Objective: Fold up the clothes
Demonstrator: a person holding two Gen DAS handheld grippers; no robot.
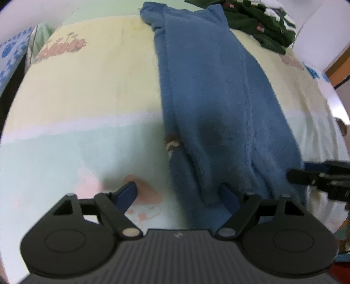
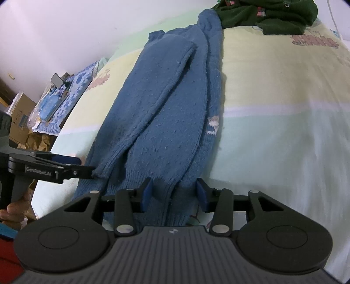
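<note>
A blue knitted sweater [image 1: 210, 91] lies folded lengthwise in a long strip on the bed, with a small brown-and-white motif at its side. In the left wrist view my left gripper [image 1: 178, 190] stands wide open over the strip's near left edge. Its left finger is over the sheet and its right finger is on the knit. In the right wrist view my right gripper [image 2: 174, 187] is partly open astride the ribbed hem of the sweater [image 2: 166, 113], which lies flat between the pads. The left gripper [image 2: 85, 166] reaches in by the cuff, held by a hand [image 2: 13, 209].
A dark green garment [image 1: 262, 21] [image 2: 273, 13] lies heaped at the far end of the bed. The bedsheet [image 1: 87, 87] is pastel yellow and green with cartoon prints. Off the bed's left side are a blue patterned cloth [image 2: 72, 87] and cardboard boxes [image 2: 19, 118].
</note>
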